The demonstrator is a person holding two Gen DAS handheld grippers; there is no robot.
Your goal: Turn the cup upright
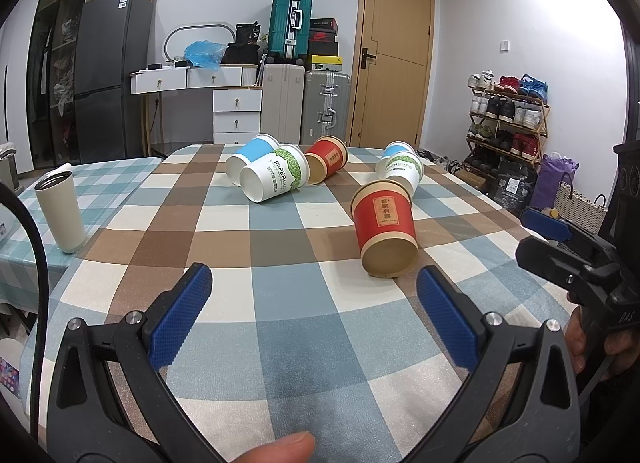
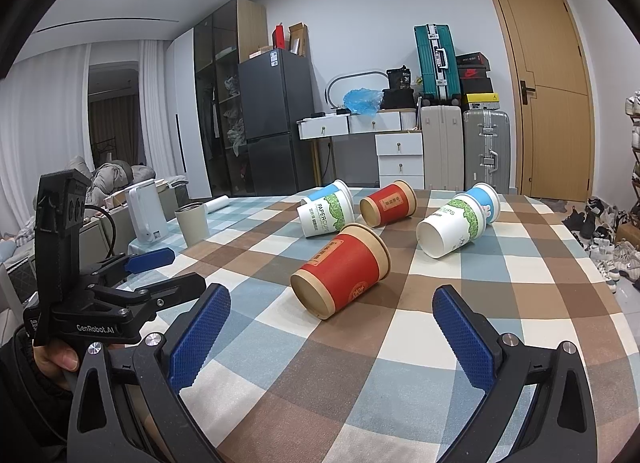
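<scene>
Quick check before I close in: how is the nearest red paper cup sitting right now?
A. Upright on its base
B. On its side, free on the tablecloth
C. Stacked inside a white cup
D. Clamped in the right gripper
B. The nearest red paper cup lies on its side on the checked tablecloth, ahead of the open right gripper and untouched by its pads.
</scene>
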